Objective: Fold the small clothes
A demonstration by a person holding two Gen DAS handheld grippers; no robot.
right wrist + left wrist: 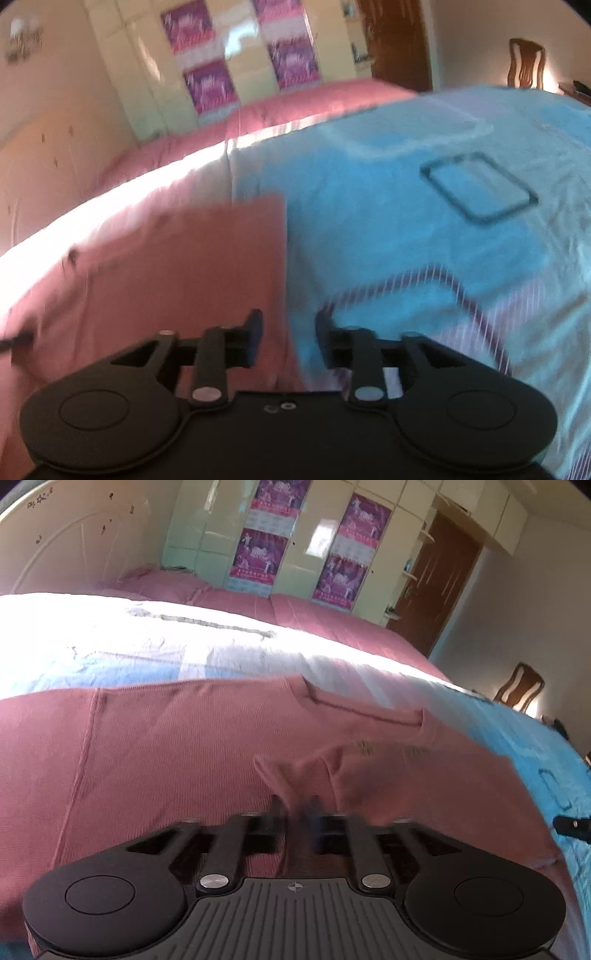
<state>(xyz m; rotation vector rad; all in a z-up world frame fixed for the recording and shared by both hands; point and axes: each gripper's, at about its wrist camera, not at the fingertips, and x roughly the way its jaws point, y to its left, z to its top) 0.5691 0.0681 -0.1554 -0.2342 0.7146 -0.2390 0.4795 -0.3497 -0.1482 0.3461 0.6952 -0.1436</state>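
A pink ribbed shirt (166, 746) lies spread on a blue sheet (546, 738) over the bed, neckline (369, 709) toward the far side. One side is folded in over the body. My left gripper (294, 806) is low over the shirt, its jaws a little apart, with a raised ridge of pink cloth blurred between them. In the right wrist view the shirt (192, 266) fills the left half, and its straight edge runs under my right gripper (290, 332). That gripper stands open, one finger over pink cloth and the other over the sheet (369, 206).
Beyond the sheet lies a pink bedspread (332, 620) and a cream headboard (74, 546). Wardrobe doors with purple posters (258, 554) stand behind, with a brown door (443, 583) to their right. A wooden chair (521, 686) sits at the far right. A dark fingertip (570, 825) shows at the shirt's right edge.
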